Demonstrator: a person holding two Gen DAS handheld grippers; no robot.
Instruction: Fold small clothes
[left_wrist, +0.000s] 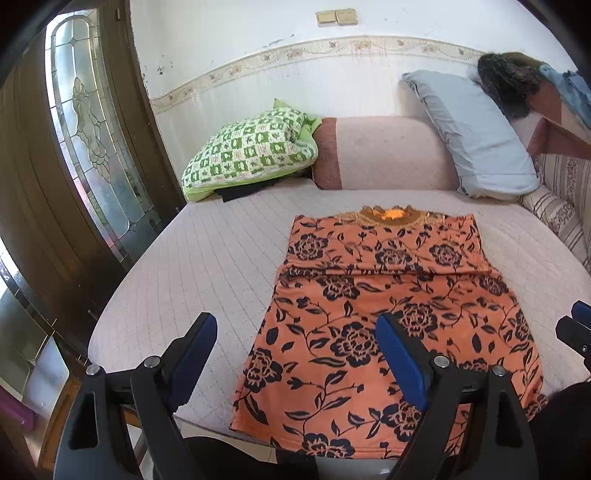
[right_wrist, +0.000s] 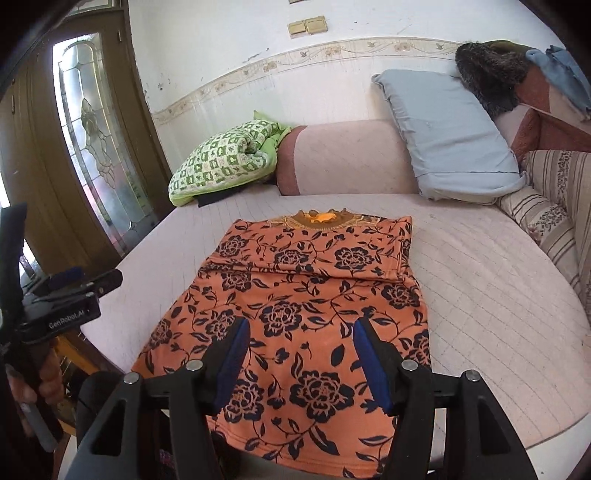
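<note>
While flat (sleeves folded), dress (right_wrist: 295, 314) rests.

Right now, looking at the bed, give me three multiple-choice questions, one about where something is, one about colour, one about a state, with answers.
1. Where does the green checked quilt lie?
A. at the far left of the bed, beside the pink bolster
B. on top of the garment
C. under the grey-blue pillow

2. What colours is the garment?
A. white with red stripes
B. orange with dark flowers
C. plain green

3. How are the two grippers?
A. both clamped on the garment
B. one holds the pillow
C. both open, empty

Answers: 1 A, it sits by the bolster's left end. 2 B, its print shows. 3 C, the left gripper and right gripper have nothing between their pads.
</note>
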